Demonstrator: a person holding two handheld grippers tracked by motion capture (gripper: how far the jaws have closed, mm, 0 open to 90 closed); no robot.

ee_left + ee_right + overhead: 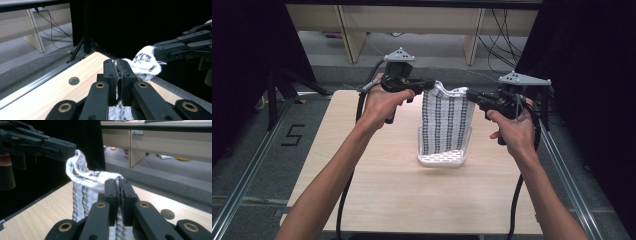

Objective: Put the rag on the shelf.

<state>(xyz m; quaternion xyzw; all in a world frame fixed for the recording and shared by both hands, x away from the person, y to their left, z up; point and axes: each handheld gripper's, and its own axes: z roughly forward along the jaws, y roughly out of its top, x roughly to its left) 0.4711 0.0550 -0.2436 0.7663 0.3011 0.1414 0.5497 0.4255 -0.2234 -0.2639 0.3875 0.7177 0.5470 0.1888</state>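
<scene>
Left gripper [430, 85] and right gripper [470, 94] jaws each clamped tight on an opposite top corner of the white knitted cloth with dark stripes [447, 122], which hangs stretched between them, lower end inside the white perforated plastic basket [443, 160] on the light wooden table [387, 185].

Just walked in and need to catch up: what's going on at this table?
A person is holding up a white cloth with dark stripes by its two top corners, one in each handheld gripper. The left gripper is shut on one corner and the right gripper on the other, so the cloth hangs spread between them. Its lower end reaches down into a white perforated basket on the wooden table.
</scene>
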